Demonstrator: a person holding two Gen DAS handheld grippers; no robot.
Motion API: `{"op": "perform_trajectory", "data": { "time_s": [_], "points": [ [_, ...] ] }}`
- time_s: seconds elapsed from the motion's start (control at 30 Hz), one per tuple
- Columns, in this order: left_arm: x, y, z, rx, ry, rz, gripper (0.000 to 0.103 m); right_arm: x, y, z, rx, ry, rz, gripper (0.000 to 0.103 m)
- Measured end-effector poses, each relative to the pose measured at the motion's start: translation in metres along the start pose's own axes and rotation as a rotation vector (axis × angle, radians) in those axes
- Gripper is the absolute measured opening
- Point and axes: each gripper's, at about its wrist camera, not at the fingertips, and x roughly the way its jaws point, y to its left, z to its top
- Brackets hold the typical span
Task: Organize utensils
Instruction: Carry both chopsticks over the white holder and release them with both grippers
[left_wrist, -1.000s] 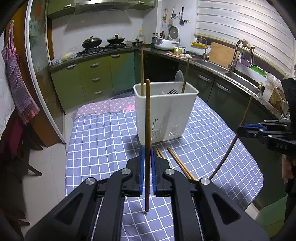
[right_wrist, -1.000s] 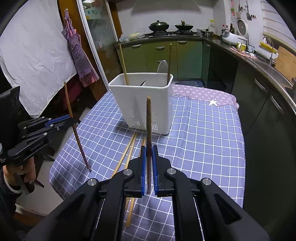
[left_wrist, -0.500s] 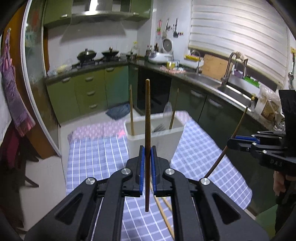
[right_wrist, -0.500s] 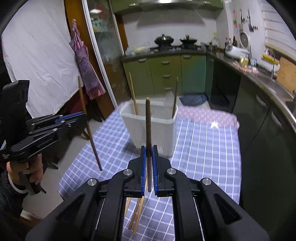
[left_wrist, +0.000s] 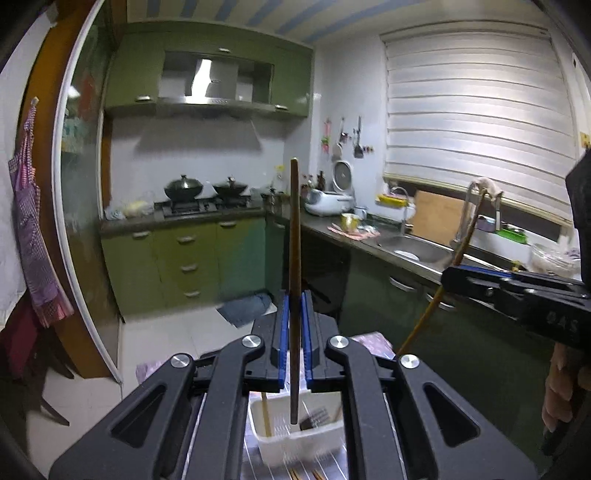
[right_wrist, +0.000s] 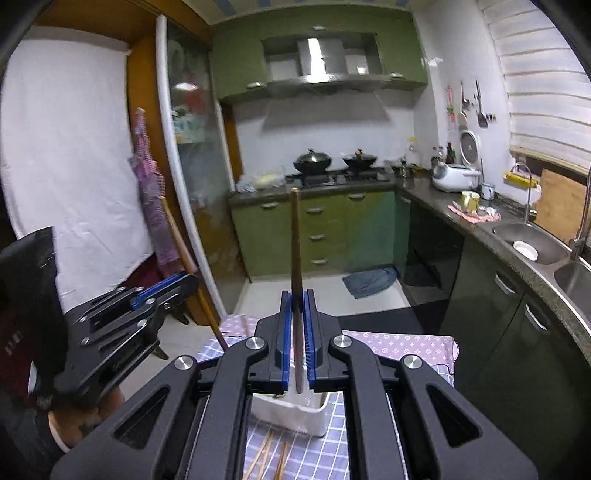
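A dark brown chopstick (left_wrist: 294, 280) is clamped upright between the blue pads of the left tool (left_wrist: 294, 343), its lower end hanging just above the open top of the white utensil holder (left_wrist: 295, 439), which is seen low in the left wrist view, largely hidden behind the tool's black arms. Inside the holder a lighter chopstick (left_wrist: 265, 413) stands against the near-left corner and dark fork tines (left_wrist: 314, 419) can be made out. A second dark chopstick (right_wrist: 296, 288) is gripped the same way by the right tool (right_wrist: 296, 343), held upright above the holder's rim (right_wrist: 295, 408) in the right wrist view. The holder stands on a bench covered with a blue-and-white checked cloth (right_wrist: 436, 373), over a purple patterned cloth (right_wrist: 399, 345) at the far end. Several loose light-wood chopsticks (right_wrist: 266, 458) lie on the cloth just in front of the holder. Raised letters are seen on the side of the right tool (left_wrist: 517, 295) in the left wrist view; they appear to read "DAS", though the first letter is blurred. A hand (left_wrist: 563, 387) is seen below that tool, around its grip. No other writing can be read in the green-cabinet kitchen behind.
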Motion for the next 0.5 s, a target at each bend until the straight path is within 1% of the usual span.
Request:
{"op": "perform_trajectory", "data": {
  "time_s": [0.03, 0.1, 0.17, 0.3, 0.37, 0.43, 0.5],
  "points": [
    [0.011, 0.001, -0.004, -0.002, 0.013, 0.011, 0.007, 0.013, -0.002, -0.002, 0.004, 0.023, -0.007, 0.007],
    [0.031, 0.004, -0.016, -0.011, 0.066, 0.018, 0.007, 0.038, -0.006, -0.009, 0.012, 0.077, -0.014, 0.007],
    [0.045, 0.005, -0.028, -0.004, 0.114, 0.032, 0.007, 0.060, -0.010, -0.024, 0.014, 0.131, -0.021, 0.007],
    [0.064, 0.009, -0.052, 0.003, 0.204, 0.054, 0.007, 0.083, -0.015, -0.044, 0.021, 0.202, -0.022, 0.007],
    [0.065, 0.009, -0.059, 0.011, 0.225, 0.059, 0.010, 0.087, -0.016, -0.049, 0.019, 0.214, -0.016, 0.008],
    [0.061, 0.009, -0.062, 0.024, 0.236, 0.063, 0.014, 0.085, -0.013, -0.050, 0.016, 0.208, -0.015, 0.019],
    [0.056, 0.009, -0.061, 0.028, 0.244, 0.068, 0.016, 0.080, -0.012, -0.049, 0.007, 0.197, -0.014, 0.019]
  ]
}}
